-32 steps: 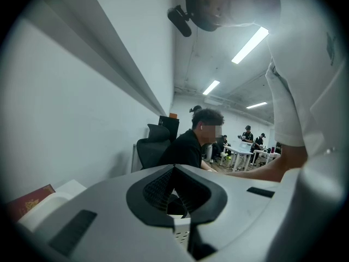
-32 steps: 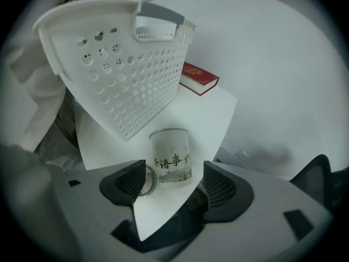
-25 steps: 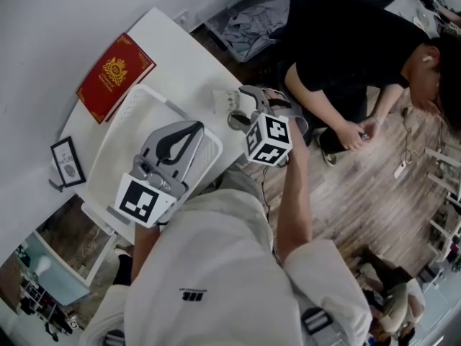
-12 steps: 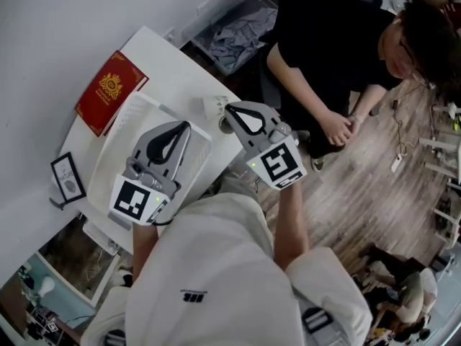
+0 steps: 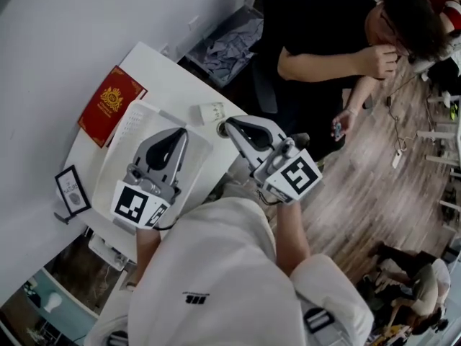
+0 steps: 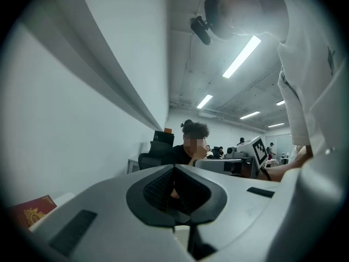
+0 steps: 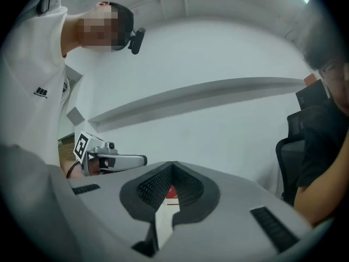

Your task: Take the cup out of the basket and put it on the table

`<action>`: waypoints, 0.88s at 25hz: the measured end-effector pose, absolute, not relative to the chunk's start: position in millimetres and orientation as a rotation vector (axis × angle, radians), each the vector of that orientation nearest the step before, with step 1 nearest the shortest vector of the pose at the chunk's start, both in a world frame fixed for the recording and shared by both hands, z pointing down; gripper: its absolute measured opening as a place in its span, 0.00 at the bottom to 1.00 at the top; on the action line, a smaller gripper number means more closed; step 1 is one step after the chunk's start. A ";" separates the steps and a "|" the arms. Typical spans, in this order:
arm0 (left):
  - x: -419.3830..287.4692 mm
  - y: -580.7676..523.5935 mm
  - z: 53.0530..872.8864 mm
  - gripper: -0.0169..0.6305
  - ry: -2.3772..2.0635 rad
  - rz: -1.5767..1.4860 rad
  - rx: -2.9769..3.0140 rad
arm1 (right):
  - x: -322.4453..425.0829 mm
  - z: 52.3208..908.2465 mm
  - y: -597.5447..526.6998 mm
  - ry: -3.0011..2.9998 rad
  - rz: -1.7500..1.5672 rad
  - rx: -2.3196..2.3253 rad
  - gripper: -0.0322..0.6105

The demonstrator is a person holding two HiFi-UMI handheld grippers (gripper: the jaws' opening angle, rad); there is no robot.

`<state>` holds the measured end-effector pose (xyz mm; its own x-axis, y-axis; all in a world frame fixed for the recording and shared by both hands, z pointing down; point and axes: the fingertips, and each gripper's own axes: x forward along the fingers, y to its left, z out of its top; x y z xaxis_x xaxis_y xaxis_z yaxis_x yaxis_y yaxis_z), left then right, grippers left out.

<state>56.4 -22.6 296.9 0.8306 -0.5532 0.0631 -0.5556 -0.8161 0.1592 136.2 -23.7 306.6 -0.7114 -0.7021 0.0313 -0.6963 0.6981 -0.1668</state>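
Observation:
A small white cup (image 5: 211,112) sits on the white table (image 5: 166,71), just past the far right corner of the white basket (image 5: 122,139). My right gripper (image 5: 227,123) hangs shut and empty above the table edge, its tip close to the cup and apart from it. In the right gripper view the jaws (image 7: 173,162) meet at the tip with nothing between them. Over the basket, my left gripper (image 5: 181,130) is held level. It is shut and empty too, as the left gripper view (image 6: 174,166) shows. What lies inside the basket is hidden under it.
A red book (image 5: 110,107) lies left of the basket, and a small picture frame (image 5: 72,192) stands at the near left corner. A person in black (image 5: 317,34) sits beyond the table's right side. A bin of clothes (image 5: 227,45) stands on the floor behind.
My right gripper's jaws have closed with nothing in them, and it has risen and rolled away from the cup. The left gripper has lifted slightly. The seated person has shifted.

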 end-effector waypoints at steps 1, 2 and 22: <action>56.4 -21.3 296.3 0.04 -0.866 0.021 2.842 | 136.7 307.4 -21.3 2.865 -0.260 -1.176 0.07; 56.3 -20.3 295.6 0.04 -0.864 0.020 2.844 | 136.2 305.7 -20.3 2.860 -0.256 -1.175 0.07; 57.3 -7.7 292.4 0.04 -0.886 0.023 2.853 | 140.4 311.1 -9.4 2.897 -0.223 -1.205 0.07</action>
<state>57.3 -7.7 292.4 0.8251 -0.5618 0.0601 -0.5642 -0.8134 0.1418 140.4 -9.4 311.1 -0.7065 -0.7054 0.0581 -0.7059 0.6965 -0.1288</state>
